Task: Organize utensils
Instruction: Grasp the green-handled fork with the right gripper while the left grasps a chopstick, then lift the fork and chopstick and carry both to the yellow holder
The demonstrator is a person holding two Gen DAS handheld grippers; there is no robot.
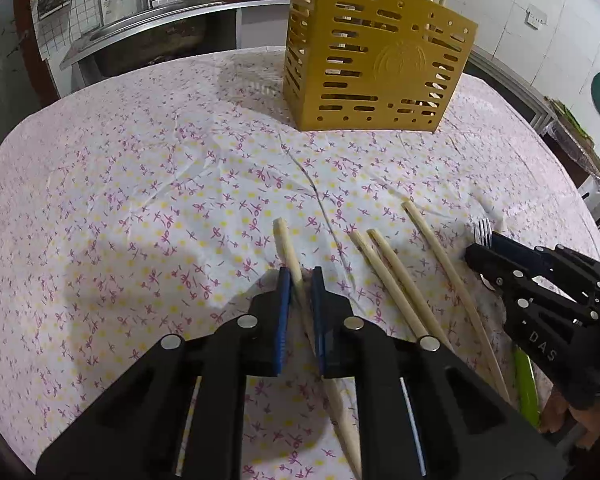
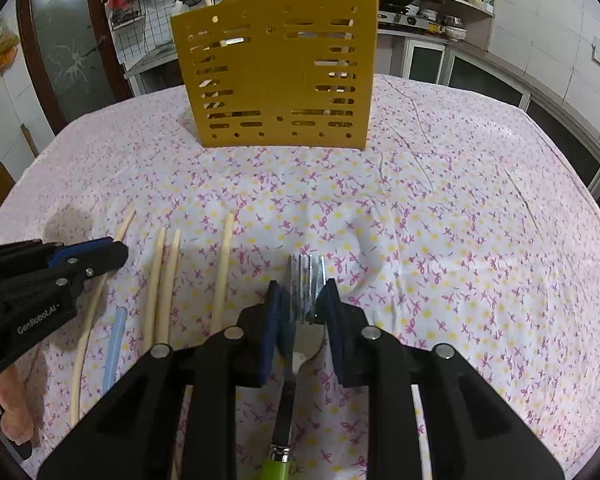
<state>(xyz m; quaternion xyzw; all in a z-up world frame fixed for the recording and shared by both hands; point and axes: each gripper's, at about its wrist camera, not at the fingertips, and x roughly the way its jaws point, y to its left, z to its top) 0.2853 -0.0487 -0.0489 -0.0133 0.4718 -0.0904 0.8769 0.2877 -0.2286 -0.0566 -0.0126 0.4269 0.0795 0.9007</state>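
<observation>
A floral tablecloth [image 1: 140, 184] is covering the bench. A yellow slotted utensil holder [image 1: 374, 56] is standing at its far side. Nearer, four bamboo chopsticks [image 1: 392, 276], a green-handled fork [image 2: 306, 284] and a pale blue straw [image 2: 114, 344] are lying on the cloth.

Four chopsticks [image 2: 225, 268] lie on the worktop, one fork [image 2: 306, 284], one straw [image 2: 114, 344] (pale blue), one holder [image 2: 276, 76].

left gripper [image 1: 300, 276] low, jaws narrowly parted, right gripper [image 2: 302, 292] low, jaws slightly wider
</observation>
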